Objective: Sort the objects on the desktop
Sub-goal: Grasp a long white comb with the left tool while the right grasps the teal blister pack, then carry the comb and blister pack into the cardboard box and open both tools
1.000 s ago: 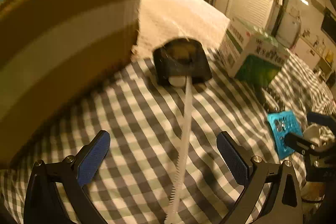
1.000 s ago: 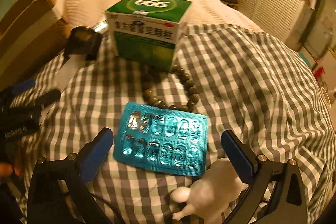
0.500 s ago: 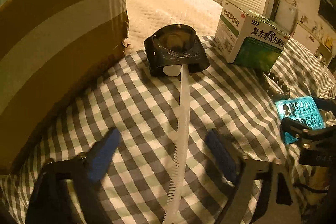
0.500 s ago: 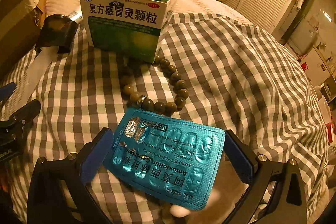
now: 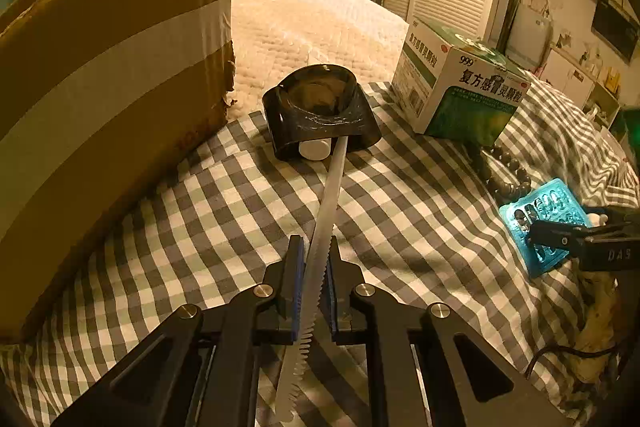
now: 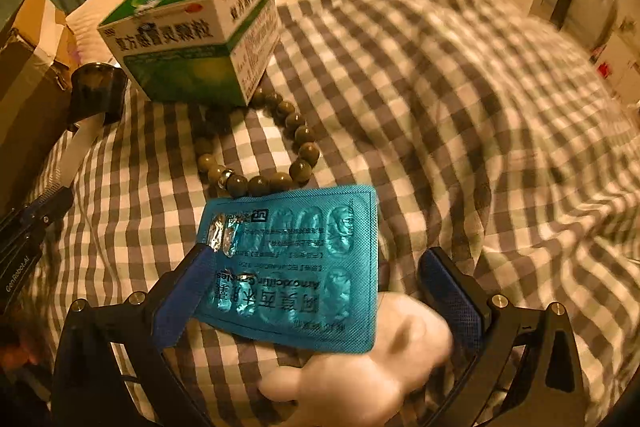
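Note:
My left gripper (image 5: 314, 259) is shut on a long white toothed strip (image 5: 326, 211) that runs from a black tape dispenser (image 5: 320, 115) back between the pads. My right gripper (image 6: 316, 275) is half closed around a teal pill blister pack (image 6: 296, 259); the left pad touches its edge, the right pad stands apart. The pack lies over a white figurine (image 6: 372, 367). A green and white medicine box (image 6: 192, 27) stands beyond, with a bead bracelet (image 6: 264, 155) in front of it. The box (image 5: 460, 87), the bracelet (image 5: 504, 171) and the pack (image 5: 544, 223) also show in the left wrist view.
A large cardboard box (image 5: 100, 67) with a tape band stands at the left on the checked cloth (image 5: 200, 219). A white quilted bed (image 5: 296, 23) lies behind. The right gripper's finger (image 5: 580, 239) shows at the right edge of the left wrist view.
My left gripper has closed on the white strip. My right gripper has narrowed around the blister pack and turned, and the pack has tilted up on its left side.

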`<state>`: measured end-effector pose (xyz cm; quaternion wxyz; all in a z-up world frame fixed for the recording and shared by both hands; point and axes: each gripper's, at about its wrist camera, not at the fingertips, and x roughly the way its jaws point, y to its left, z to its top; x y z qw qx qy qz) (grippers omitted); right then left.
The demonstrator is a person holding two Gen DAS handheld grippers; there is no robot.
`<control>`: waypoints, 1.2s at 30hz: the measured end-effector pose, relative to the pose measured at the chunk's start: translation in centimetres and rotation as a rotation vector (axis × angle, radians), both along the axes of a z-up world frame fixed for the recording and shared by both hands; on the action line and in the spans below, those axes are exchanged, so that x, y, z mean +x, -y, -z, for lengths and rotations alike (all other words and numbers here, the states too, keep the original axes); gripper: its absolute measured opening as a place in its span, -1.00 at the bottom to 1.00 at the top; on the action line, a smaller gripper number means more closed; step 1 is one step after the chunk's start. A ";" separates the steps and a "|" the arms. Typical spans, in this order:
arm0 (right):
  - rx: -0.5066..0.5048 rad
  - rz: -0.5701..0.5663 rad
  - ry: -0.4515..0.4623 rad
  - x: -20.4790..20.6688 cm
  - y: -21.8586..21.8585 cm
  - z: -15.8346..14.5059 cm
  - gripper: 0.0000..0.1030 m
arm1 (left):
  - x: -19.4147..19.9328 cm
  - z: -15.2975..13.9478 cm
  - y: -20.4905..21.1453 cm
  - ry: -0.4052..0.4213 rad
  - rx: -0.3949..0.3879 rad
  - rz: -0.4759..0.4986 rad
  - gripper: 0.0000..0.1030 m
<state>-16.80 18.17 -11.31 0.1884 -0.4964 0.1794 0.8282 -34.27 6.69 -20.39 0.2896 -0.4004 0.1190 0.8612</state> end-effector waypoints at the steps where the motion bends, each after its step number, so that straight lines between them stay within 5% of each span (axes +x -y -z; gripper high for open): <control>1: -0.010 -0.002 -0.015 0.1 -0.2 0.1 0.99 | 0.0 0.1 -0.2 -0.001 0.001 0.000 -0.81; 2: -0.003 -0.018 -0.025 0.3 0.0 0.0 0.99 | -0.1 0.0 -0.2 -0.001 0.003 0.000 -0.81; 5: 0.068 -0.088 -0.042 0.9 1.3 -1.2 0.54 | -0.4 -0.4 0.6 -0.005 0.012 0.001 -0.81; 7: 0.071 -0.149 -0.095 0.8 2.4 -2.5 -0.46 | -0.5 -0.6 1.3 -0.008 0.020 0.001 -0.81; 11: 0.109 -0.273 -0.175 -0.3 5.5 -4.5 -0.84 | -0.7 -1.7 2.4 -0.022 0.067 0.008 -0.87; 19: 0.125 -0.379 -0.200 -3.2 8.9 -4.9 -0.87 | -1.1 -3.0 3.3 -0.041 0.190 0.021 -0.94; 26: 0.086 -0.384 -0.323 -1.4 9.9 -8.2 -0.87 | -1.3 -6.1 5.3 -0.056 0.413 0.064 -0.95; 32: 0.143 -0.423 -0.375 -1.5 11.5 -10.7 -0.87 | -2.0 -5.6 5.9 -0.032 0.396 0.023 -0.95; 36: 0.162 -0.435 -0.343 -1.9 12.0 -9.9 -0.87 | -2.4 -2.8 3.7 0.043 0.213 0.041 -0.90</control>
